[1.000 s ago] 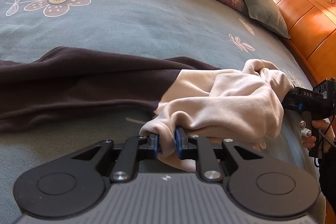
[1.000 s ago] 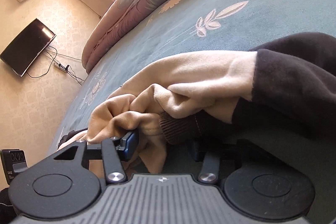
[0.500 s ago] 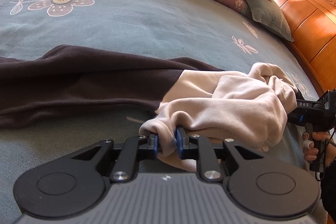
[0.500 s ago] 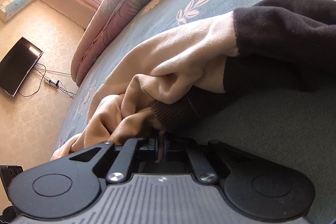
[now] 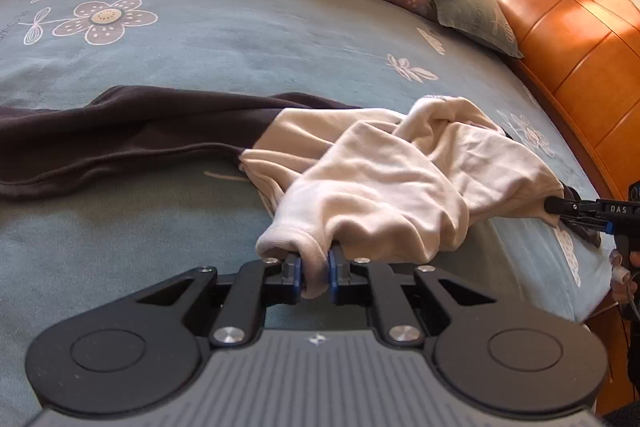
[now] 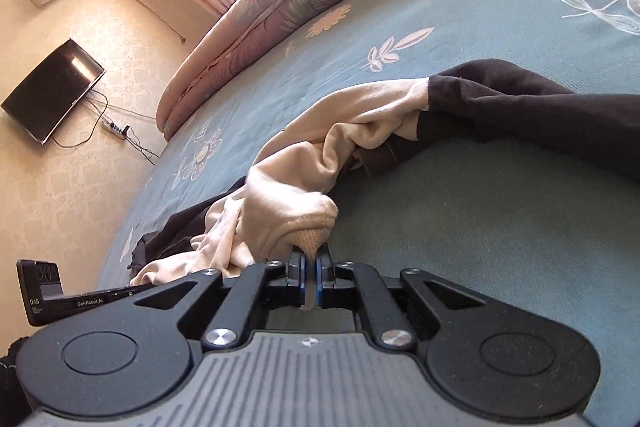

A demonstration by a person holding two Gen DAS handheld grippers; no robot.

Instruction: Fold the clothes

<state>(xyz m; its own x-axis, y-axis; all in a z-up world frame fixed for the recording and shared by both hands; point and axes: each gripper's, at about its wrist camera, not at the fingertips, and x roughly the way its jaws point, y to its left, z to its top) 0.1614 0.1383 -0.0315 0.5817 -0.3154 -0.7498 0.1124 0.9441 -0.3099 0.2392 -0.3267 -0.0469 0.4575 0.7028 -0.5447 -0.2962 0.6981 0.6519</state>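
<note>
The right gripper [image 6: 310,281] has its jaws closed on a ribbed cream hem of the garment [image 6: 296,203]. Ahead of the jaws the cream cloth rises in bunched folds; further ahead and to the right it joins a dark brown section [image 6: 520,107] lying on the teal bedspread [image 6: 480,227]. The left gripper [image 6: 80,301] shows at the lower left, beside the cloth. A folded quilt [image 6: 288,7] lies beyond.

Left gripper [image 5: 314,273] closing, right gripper [image 6: 310,281] clamped
</note>
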